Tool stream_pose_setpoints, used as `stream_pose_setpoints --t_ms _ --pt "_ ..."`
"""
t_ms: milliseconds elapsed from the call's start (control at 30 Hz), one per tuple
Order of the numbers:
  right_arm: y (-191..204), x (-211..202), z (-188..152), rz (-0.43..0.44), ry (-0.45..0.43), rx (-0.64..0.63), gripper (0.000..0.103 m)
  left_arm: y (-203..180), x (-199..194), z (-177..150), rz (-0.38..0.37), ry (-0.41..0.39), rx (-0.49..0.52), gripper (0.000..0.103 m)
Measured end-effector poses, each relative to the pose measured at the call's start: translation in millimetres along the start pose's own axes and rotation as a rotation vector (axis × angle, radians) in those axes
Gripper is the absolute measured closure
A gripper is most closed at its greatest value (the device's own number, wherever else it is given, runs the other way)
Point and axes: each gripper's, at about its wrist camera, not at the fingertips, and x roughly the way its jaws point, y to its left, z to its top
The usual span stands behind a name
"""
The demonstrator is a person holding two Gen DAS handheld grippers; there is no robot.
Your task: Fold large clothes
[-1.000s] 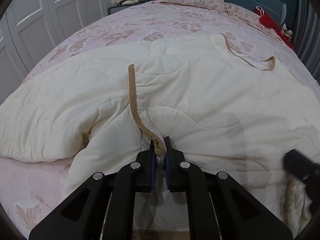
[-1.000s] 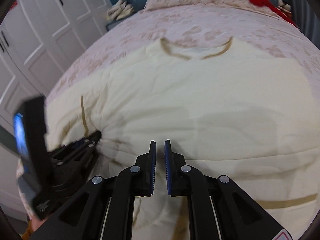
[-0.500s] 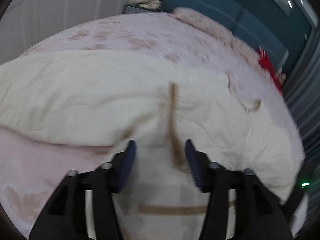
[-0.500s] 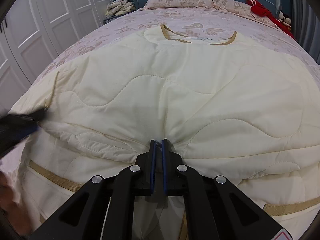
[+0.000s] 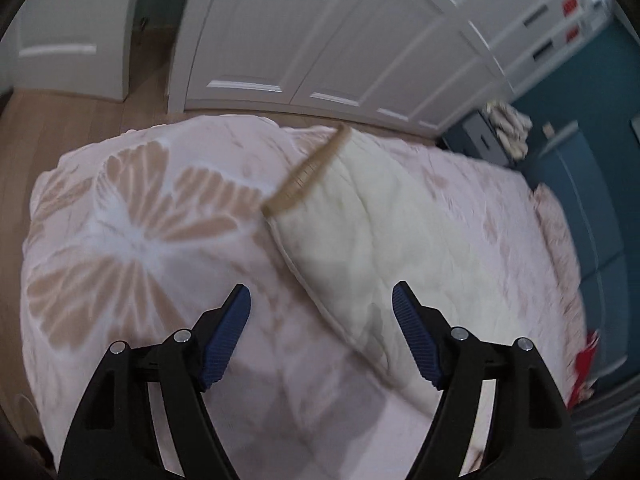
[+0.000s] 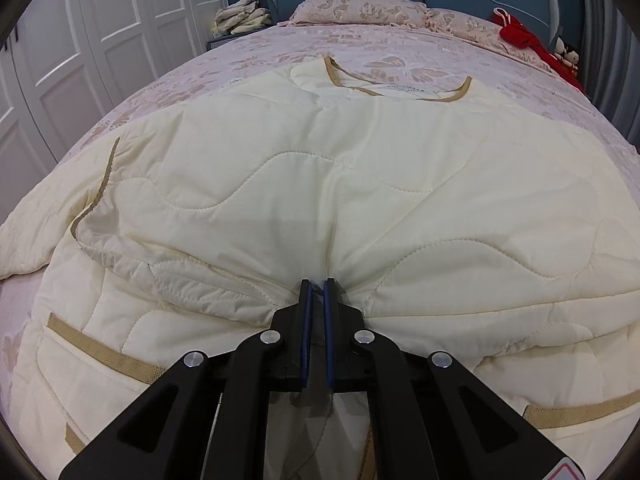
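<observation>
A large cream quilted garment [image 6: 320, 184] with tan trim lies spread over the pink bed, neckline toward the pillows. My right gripper [image 6: 315, 292] is shut on a bunched fold of the garment near its lower middle. In the left wrist view one sleeve [image 5: 384, 216] with a tan cuff [image 5: 308, 168] lies flat on the bedcover. My left gripper [image 5: 322, 308] is open and empty, hovering above the sleeve's near part, its fingers on either side of the sleeve's edge.
The pink flowered bedcover [image 5: 132, 240] reaches the bed's corner, with wood floor [image 5: 60, 120] and white wardrobe doors [image 5: 320, 40] beyond. Pillows [image 6: 360, 8], a red item [image 6: 516, 32] and a nightstand with folded cloth [image 6: 240, 16] sit at the head end.
My left gripper let go of the tan-trimmed edge, opened wide and swung left over the sleeve. My right gripper closed on a fold of the garment and holds it.
</observation>
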Motion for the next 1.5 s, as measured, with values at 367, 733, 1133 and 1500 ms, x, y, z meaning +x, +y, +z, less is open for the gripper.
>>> stream_pose_setpoints --t_ms 367,733,1133,1500 --pt "3 0 -1 -0.013 -0.010 -0.007 0.101 -102 -36 14 -0.209 -0.026 0.211 0.099" --pt "-17 -30 6 0.085 -0.018 0.083 0.094 -391 -180 -139 -0.714 0.045 0.741 0.099" --pt "-161 -128 -54 0.037 -0.020 0.352 0.087 -444 -50 -429 -0.574 0.500 1.000 0.095" --pt "-198 -144 -30 0.125 -0.106 0.479 0.040 -348 -58 -351 -0.641 0.466 0.584 0.013"
